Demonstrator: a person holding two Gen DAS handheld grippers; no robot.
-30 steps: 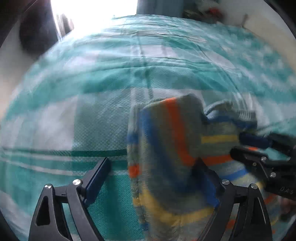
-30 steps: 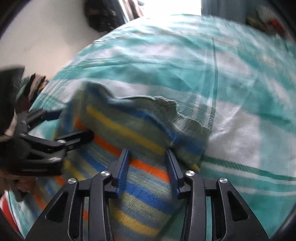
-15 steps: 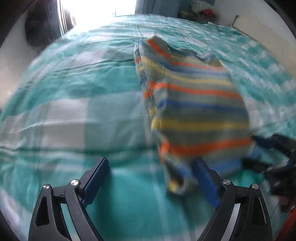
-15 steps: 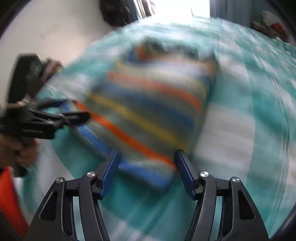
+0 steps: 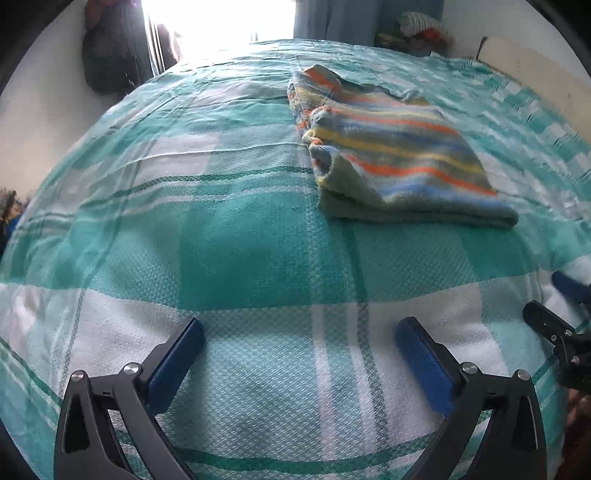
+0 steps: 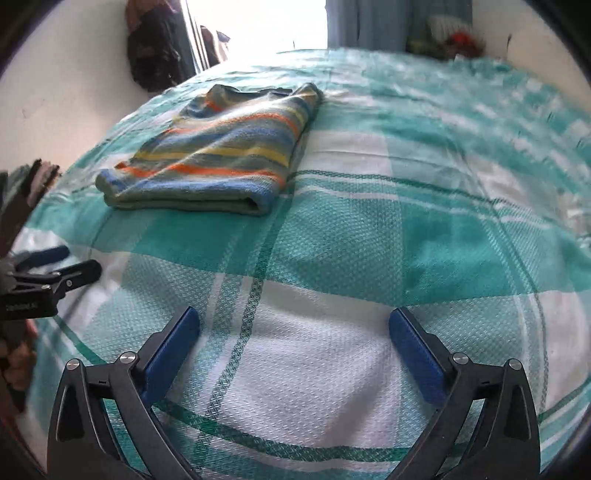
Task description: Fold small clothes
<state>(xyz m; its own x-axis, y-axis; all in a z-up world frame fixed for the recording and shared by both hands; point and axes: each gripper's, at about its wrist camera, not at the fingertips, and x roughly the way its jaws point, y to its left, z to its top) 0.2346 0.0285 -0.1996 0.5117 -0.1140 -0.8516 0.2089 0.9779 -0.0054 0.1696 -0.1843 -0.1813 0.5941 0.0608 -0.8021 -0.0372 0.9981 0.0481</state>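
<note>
Bedroom, bright window (image 5: pixel 221 18) at the far end washing out the head of the bed (image 5: pixel 240 229), which is covered in a teal-and-white checked spread; white wall on the left, a dark bundle (image 5: pixel 110 48) hanging beside the window, a heap of clothes (image 5: pixel 417 29) in the far right corner. The striped jumper (image 5: pixel 391 147) now lies folded flat on the spread, well ahead of me, its folded edge toward me and its neck end toward the window. A second ago it was bunched between both sets of jaws, and half a second ago it was in mid-swing; now it is out of my hold and I have drawn back from it. My left gripper (image 5: pixel 299 347) has its jaws opening to their widest, nothing between the blue pads, only spread beneath. My right gripper (image 6: pixel 295 332) likewise, jaws opening wide from a narrow pinch, empty. In the right view the jumper sits up and to the left; in the left view, up and to the right, so it lies between my two hands and beyond them. Each gripper shows at the edge of the other's view. A broad band of bare spread separates my jaws from the jumper's near edge, with bare spread also to its right as far as the bed's edge.
</note>
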